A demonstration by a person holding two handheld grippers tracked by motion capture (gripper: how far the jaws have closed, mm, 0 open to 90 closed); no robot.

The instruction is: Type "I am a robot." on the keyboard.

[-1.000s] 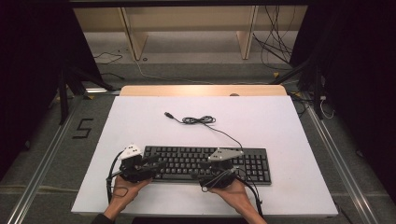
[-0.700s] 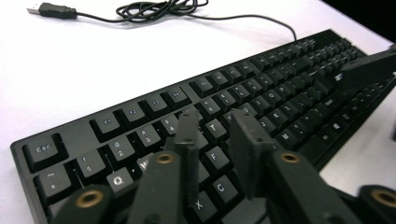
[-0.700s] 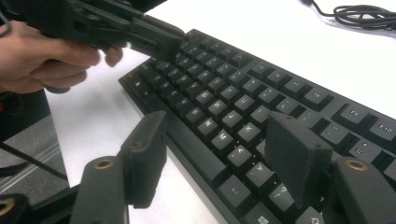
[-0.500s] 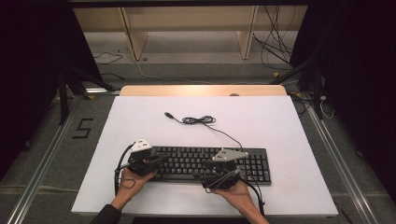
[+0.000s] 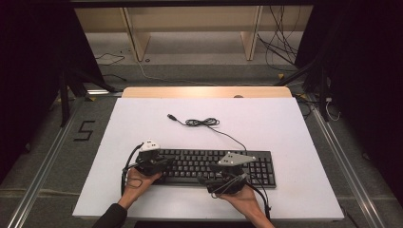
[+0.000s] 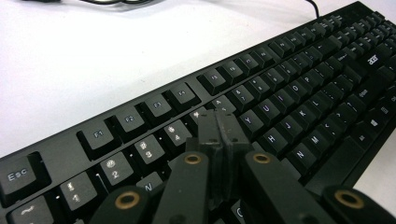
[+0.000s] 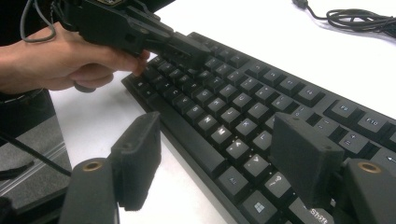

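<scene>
Keyboard [image 5: 214, 166] is the thing in hand: a full-size black one with a number pad, lying flat on the white desk [image 5: 285, 123] at its near side, long edge toward the person. Its cable [image 5: 202, 122] runs from the back edge to a loose coil farther up the desk.

It will likely handle as a light, stiff plastic slab, rigid enough to lift from one end, though the long body would tip and swing if taken at a single corner. The keycaps give under pressure and could pop off (a grip across the keys is a poor idea). Best holds are probably the bare front lip and the short end frames, one at each end, with the cable left slack.

The left gripper [image 6: 219, 135] has just been closing; its fingers are clenched together with nothing between them, the tip poised over the number row near the keyboard's left end. The right gripper [image 7: 219, 163] has just been opening and stands released, its fingers spread astride the keyboard's front edge near the bottom row, not pressing on it.
</scene>
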